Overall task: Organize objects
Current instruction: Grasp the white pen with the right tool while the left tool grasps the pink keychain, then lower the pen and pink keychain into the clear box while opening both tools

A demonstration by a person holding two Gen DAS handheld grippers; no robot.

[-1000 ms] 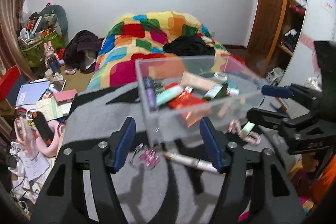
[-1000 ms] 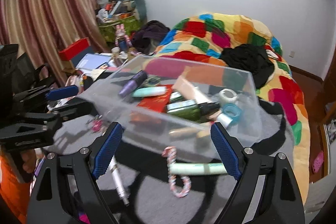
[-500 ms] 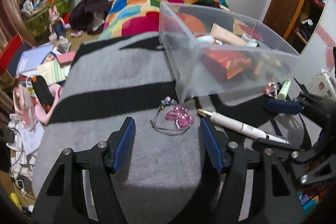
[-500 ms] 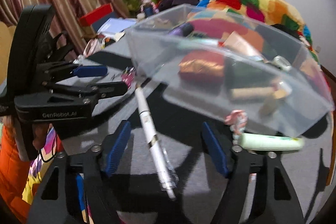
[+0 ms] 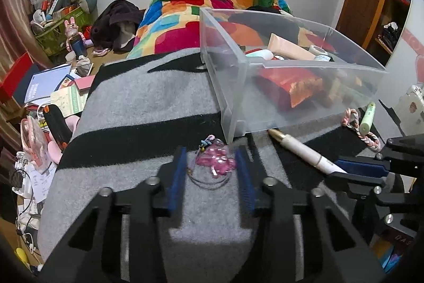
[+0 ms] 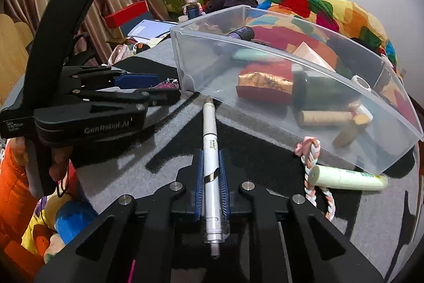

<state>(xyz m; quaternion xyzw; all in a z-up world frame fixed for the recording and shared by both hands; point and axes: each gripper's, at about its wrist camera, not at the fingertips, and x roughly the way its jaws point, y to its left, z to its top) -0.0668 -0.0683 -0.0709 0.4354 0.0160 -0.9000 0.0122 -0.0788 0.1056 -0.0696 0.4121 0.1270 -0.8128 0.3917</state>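
Observation:
A clear plastic bin [image 5: 291, 86] with several cosmetics inside stands on a grey and black striped cloth [image 5: 137, 102]. My left gripper [image 5: 210, 163] is partly closed around a pink charm on a thin wire loop [image 5: 218, 162] that lies on the cloth; the pads stand close beside it. My right gripper [image 6: 211, 171] is shut on a white pen [image 6: 210, 150], which points toward the bin [image 6: 304, 62]. The pen also shows in the left wrist view [image 5: 302, 150].
A pale green tube [image 6: 347, 178] and a braided pink and white cord [image 6: 315, 177] lie by the bin's near corner. A colourful quilt [image 5: 212, 7] is behind. Books and clutter [image 5: 53, 86] cover the floor to the left.
Both grippers have dropped to the cloth and narrowed. The right one has closed on the white pen. The left one has closed in around the pink charm.

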